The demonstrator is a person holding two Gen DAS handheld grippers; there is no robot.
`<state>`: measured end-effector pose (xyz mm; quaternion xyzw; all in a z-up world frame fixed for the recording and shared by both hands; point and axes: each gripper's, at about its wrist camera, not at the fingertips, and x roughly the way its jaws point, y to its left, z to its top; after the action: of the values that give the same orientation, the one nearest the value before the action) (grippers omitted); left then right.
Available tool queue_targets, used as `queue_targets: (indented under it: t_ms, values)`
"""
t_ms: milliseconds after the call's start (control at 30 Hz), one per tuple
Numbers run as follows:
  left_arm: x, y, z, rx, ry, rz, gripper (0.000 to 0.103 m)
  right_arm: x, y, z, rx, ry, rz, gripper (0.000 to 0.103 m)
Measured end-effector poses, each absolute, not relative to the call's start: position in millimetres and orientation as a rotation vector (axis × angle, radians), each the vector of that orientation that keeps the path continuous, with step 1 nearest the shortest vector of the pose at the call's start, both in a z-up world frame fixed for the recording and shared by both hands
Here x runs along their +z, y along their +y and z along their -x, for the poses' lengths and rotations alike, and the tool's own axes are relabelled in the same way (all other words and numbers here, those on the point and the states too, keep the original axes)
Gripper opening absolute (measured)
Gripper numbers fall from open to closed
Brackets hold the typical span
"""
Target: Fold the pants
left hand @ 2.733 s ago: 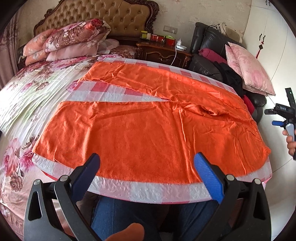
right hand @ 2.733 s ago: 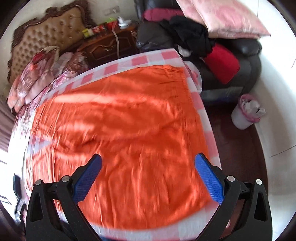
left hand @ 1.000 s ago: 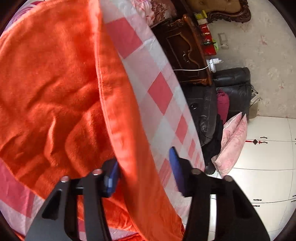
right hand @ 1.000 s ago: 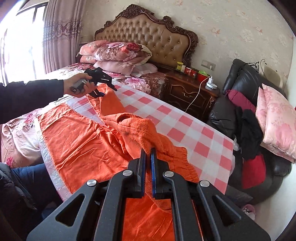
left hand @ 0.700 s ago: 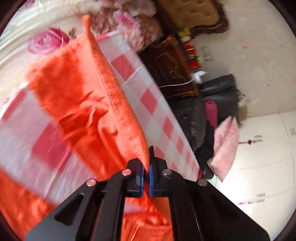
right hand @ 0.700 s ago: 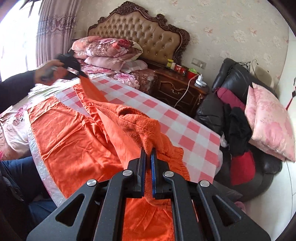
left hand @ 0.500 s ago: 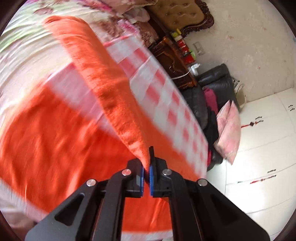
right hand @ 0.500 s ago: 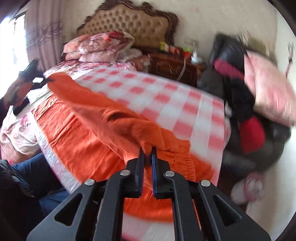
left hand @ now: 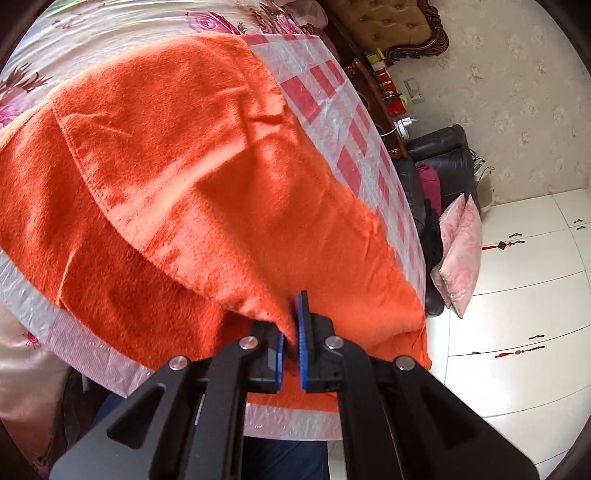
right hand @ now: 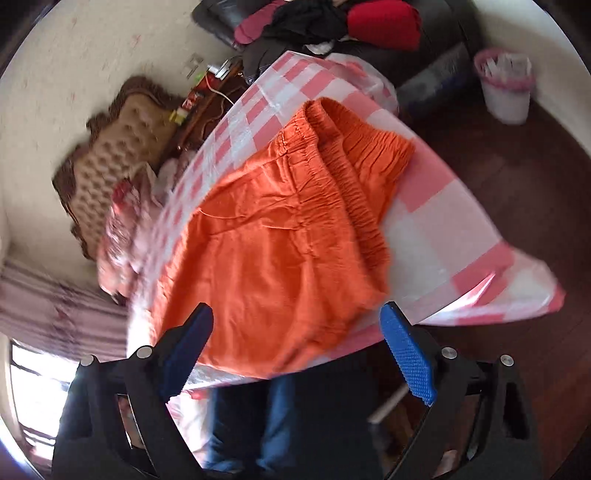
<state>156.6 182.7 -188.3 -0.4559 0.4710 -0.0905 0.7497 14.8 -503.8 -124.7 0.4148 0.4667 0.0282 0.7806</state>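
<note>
Left hand-held gripper [left hand: 290, 347]: I see its blue pads closed tight on a pinch of the pants' cloth; the jaws stand almost together, the fabric caught between them.
Right hand-held gripper [right hand: 297, 354]: I see its jaws wide and opening; nothing is between the pads, and the pants lie just ahead of them, apart from both fingers.
Pants [left hand: 192, 173]: orange, fuzzy; ahead of my left hand-held gripper they spread over the checked cloth, one layer laid over another with a stitched hem running across the upper one. A fold rises from the spread into the left pads.
Waistband [right hand: 354, 173]: in the right wrist view the gathered elastic end lies ahead and to the right of the open jaws, doubled over on itself.
Checked cloth [right hand: 424, 229]: pink and white, under the pants; its bare part shows to the right of the pants in both views, and its edge hangs off a corner right of the right hand-held gripper.
Bed [left hand: 110, 29]: floral cover beyond the pants, far ahead of the left hand-held gripper.
Legs [right hand: 273, 417]: blue jeans showing below and between the right fingers.
Bin [right hand: 506, 85]: pink-rimmed, on the dark floor, far ahead to the right.
</note>
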Motion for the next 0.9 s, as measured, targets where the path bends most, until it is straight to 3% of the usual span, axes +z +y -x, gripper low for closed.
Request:
queue_targets:
  t_ms: [200, 267, 333, 400, 700, 733, 800, 833, 900]
  values:
    - [-196.9, 187.5, -148.1, -0.225, 1.016, 1.031, 0.011, -145.3, -497.8, -25.0, -0.063, 1.060, -0.920, 0.090]
    - [-197.7, 189.9, -146.4, -0.232, 1.004, 1.048, 0.024, -146.9, -492.0, -27.8, -0.080, 1.039, -0.914, 0.088]
    - [-199.9, 197.4, -142.2, -0.244, 0.973, 1.096, 0.033, -147.2, -484.0, -31.4, -0.094, 1.026, -0.868, 0.063]
    - [-201.6, 205.9, -138.2, -0.243, 0.945, 1.124, 0.036, -146.6, -481.4, -34.7, -0.132, 1.022, -0.839, 0.022]
    - [-213.0, 268.8, -134.1, -0.129, 0.851, 1.269, 0.036, -99.2, -483.3, -51.9, -0.052, 0.891, -0.832, 0.018]
    - [-215.5, 274.6, -136.8, -0.120, 0.851, 1.289, 0.031, -95.4, -484.8, -55.9, -0.048, 0.889, -0.841, 0.018]
    - [-216.2, 281.1, -145.6, -0.083, 0.885, 1.275, 0.006, -93.9, -491.4, -62.0, -0.039, 0.895, -0.881, 0.018]
    - [-212.7, 283.5, -153.3, -0.062, 0.897, 1.254, 0.001, -94.2, -495.4, -70.2, -0.038, 0.911, -0.909, 0.018]
    - [-200.2, 287.0, -174.0, -0.070, 0.910, 1.234, 0.001, -90.3, -499.9, -92.7, -0.023, 0.942, -0.947, 0.017]
